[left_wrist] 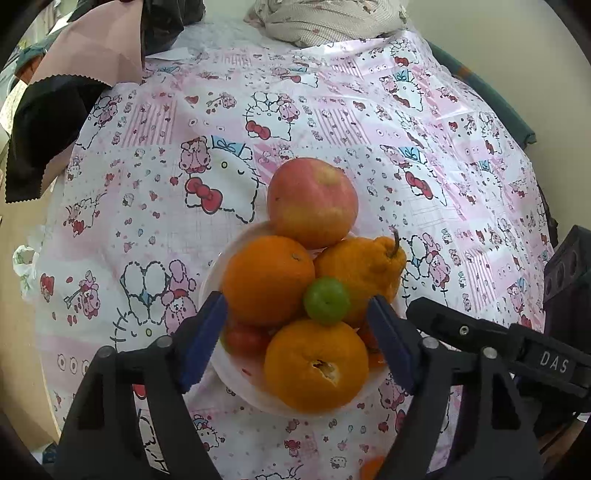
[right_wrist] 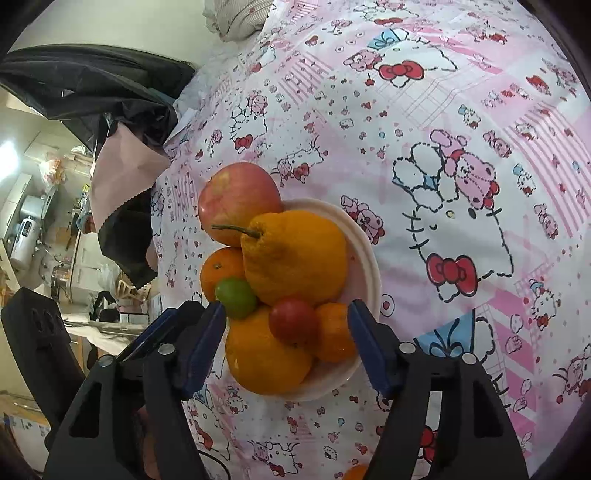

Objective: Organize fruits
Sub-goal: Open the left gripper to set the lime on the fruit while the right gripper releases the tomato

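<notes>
A white plate [left_wrist: 231, 373] on the patterned tablecloth holds a pile of fruit: a red apple [left_wrist: 312, 201] at the back, a smooth orange [left_wrist: 267, 278], a bumpy stemmed mandarin [left_wrist: 360, 273], a small green fruit [left_wrist: 327, 301] on top, a front orange [left_wrist: 316, 365] with torn peel, and a tomato [left_wrist: 245, 338]. My left gripper [left_wrist: 297, 310] is open, its blue pads astride the pile without pressing on it. In the right wrist view my right gripper [right_wrist: 287, 312] is open too, framing the tomato [right_wrist: 293, 319], the large orange [right_wrist: 264, 358] and a small mandarin [right_wrist: 334, 330] from the plate's [right_wrist: 369, 266] other side.
The pink cartoon tablecloth [left_wrist: 332, 110] covers the whole table. A pink and black cloth [left_wrist: 74, 92] lies over the far left edge and a bundled fabric [left_wrist: 325, 18] at the back. Another orange fruit [left_wrist: 373, 467] peeks in at the near edge. A kitchen shows beyond the table's edge [right_wrist: 37, 221].
</notes>
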`<state>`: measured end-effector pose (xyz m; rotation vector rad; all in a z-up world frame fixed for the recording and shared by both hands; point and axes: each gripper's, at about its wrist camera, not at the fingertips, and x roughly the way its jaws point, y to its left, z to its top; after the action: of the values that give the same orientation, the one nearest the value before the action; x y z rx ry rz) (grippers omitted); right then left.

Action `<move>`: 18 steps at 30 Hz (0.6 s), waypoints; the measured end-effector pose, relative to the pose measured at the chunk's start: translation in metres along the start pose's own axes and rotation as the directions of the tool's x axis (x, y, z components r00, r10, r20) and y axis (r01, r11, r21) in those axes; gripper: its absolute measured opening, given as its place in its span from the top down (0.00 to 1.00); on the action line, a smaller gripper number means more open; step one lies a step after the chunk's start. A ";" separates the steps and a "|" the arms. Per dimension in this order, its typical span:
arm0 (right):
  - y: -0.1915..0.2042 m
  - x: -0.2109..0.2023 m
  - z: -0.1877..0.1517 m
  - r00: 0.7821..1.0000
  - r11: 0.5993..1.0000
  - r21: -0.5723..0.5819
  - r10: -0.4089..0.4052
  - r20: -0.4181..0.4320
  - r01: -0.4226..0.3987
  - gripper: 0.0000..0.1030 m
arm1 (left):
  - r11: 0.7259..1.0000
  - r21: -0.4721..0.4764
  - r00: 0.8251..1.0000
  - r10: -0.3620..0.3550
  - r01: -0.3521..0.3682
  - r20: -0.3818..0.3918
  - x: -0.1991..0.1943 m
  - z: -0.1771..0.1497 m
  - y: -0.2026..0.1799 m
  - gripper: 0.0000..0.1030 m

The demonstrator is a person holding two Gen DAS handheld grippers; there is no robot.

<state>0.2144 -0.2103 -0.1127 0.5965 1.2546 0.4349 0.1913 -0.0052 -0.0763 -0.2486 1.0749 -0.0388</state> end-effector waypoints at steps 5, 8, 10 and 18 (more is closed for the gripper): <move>0.007 -0.012 0.001 1.000 1.000 -0.017 0.006 0.031 -0.005 0.27 | 1.000 0.024 1.000 -0.011 0.010 0.021 -0.009 -0.003 -0.004 0.26; 0.010 -0.018 -0.002 0.999 0.999 -0.035 -0.001 0.035 0.002 0.25 | 0.999 0.047 1.000 -0.011 0.010 0.027 -0.016 -0.007 -0.008 0.26; 0.011 -0.024 -0.005 0.999 0.999 -0.037 -0.002 0.043 0.004 0.25 | 0.998 0.055 0.999 -0.011 0.009 0.036 -0.022 -0.009 -0.009 0.26; 0.023 -0.050 -0.020 0.998 0.996 -0.085 -0.005 0.067 0.011 0.25 | 0.997 0.079 0.997 -0.001 -0.005 0.075 -0.048 -0.022 -0.007 0.26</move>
<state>0.1821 -0.2193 -0.0646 0.5299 1.1684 0.4561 0.1500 -0.0082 -0.0428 -0.1761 0.9969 -0.0697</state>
